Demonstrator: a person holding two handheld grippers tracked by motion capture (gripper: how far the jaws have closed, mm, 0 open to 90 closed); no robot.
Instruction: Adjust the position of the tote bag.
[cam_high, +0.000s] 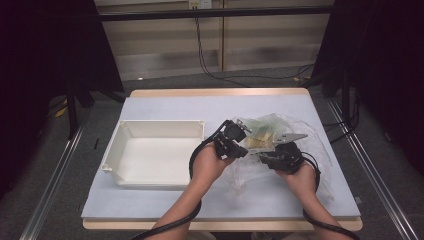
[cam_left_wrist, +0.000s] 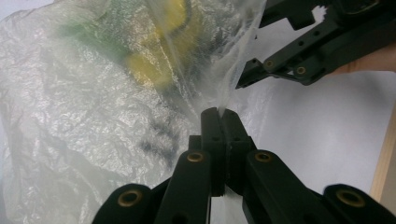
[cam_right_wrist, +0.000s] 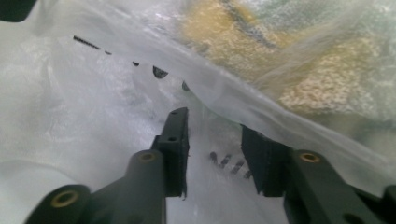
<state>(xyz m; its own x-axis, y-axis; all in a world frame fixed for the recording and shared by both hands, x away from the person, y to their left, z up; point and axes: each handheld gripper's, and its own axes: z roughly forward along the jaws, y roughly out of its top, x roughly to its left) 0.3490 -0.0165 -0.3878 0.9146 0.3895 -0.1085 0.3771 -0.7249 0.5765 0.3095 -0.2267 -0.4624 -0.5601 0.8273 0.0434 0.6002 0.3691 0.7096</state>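
Note:
A crumpled clear plastic bag (cam_high: 280, 131) with yellow and green contents (cam_high: 261, 138) lies right of the table's middle. My left gripper (cam_high: 242, 131) is at the bag's left edge. In the left gripper view, that gripper (cam_left_wrist: 219, 113) is shut on a thin fold of the bag (cam_left_wrist: 84, 107), and the film stretches up from the jaw tips. My right gripper (cam_high: 261, 156) meets the bag from the near side. It (cam_right_wrist: 215, 140) stands open in the right gripper view, with bag film (cam_right_wrist: 116, 107) lying between and over its jaws. The yellow contents (cam_right_wrist: 299, 60) are blurred behind the plastic.
A white rectangular bin (cam_high: 155, 152) stands on the left half of the pale mat (cam_high: 175, 105), close to my left hand. The wooden table edge (cam_high: 220, 92) runs along the far side. My right gripper (cam_left_wrist: 303, 51) also appears at the top right of the left gripper view.

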